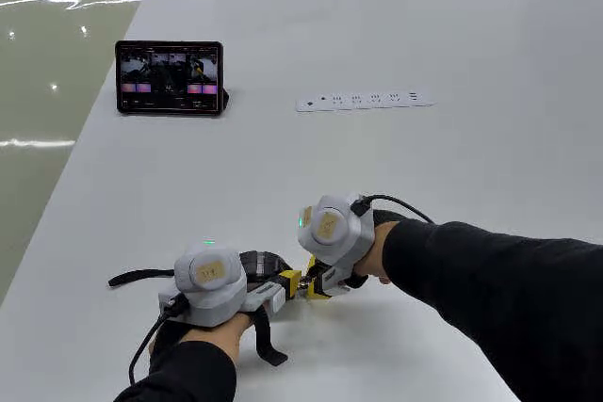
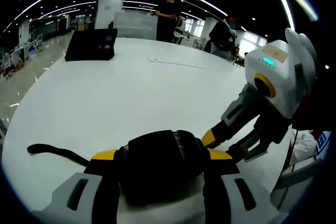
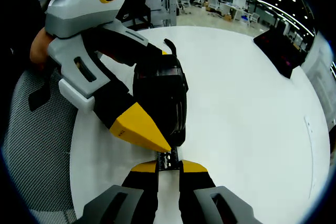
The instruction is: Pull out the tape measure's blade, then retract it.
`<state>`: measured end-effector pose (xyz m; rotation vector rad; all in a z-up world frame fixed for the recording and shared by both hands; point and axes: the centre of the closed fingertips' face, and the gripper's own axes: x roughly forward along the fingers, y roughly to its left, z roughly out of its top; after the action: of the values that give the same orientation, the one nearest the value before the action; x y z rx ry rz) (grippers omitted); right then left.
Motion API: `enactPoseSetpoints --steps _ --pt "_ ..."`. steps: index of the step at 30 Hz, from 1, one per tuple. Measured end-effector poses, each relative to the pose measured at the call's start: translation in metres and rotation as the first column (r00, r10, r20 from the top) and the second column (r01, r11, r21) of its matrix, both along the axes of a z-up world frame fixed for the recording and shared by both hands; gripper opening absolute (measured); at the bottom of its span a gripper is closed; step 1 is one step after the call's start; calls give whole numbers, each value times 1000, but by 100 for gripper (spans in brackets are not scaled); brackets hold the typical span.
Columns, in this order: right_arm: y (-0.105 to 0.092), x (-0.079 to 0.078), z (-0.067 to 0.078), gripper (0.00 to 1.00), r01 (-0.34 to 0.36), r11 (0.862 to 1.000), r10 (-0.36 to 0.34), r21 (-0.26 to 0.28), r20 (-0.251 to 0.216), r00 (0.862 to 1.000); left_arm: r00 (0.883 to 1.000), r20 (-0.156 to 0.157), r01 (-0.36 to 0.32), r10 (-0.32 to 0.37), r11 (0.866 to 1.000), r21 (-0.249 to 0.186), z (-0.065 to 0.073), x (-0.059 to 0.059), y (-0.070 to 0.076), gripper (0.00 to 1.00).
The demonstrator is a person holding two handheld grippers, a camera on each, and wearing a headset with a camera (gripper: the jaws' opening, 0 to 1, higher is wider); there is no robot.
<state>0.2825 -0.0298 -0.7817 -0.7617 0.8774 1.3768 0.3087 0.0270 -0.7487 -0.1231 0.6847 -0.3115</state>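
Black tape measure [image 2: 163, 169] sits low on the white desk [image 1: 396, 167], close to the near edge and left of its middle. The case is held between the two tools.

Left tool [image 2: 163, 156]: yellow-tipped jaws clamped on either side of the case, one on each flank, touching it. In the head view the left hand [image 1: 219, 331] holds this tool just above the near edge.

Right tool [image 3: 169, 165]: jaws together, pinched on the small metal blade tip [image 3: 168, 159], which shows just outside the mouth of the case. Almost no blade is out, and the tips sit right beside the case. One yellow tip of the left tool lies just beside the right tool's tips. The right hand [image 1: 377, 251] reaches in from the right side of the desk.

Black wrist strap [image 1: 139, 277]: trails from the case along the desk surface toward the left edge. A second length [image 1: 266, 341] runs toward the near edge.

Tablet [image 1: 170, 76]: propped upright near the left edge toward the far side, screen lit, well apart from the tools.

White power strip [image 1: 366, 100]: lies flat toward the far middle of the desk.
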Motion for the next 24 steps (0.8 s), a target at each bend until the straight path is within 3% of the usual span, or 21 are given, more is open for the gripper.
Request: enactPoseSetpoints --steps 24 --pt "14 0 0 11 3 999 -3 34 -3 1000 1000 -2 -1 1 1000 -1 0 0 0 60"
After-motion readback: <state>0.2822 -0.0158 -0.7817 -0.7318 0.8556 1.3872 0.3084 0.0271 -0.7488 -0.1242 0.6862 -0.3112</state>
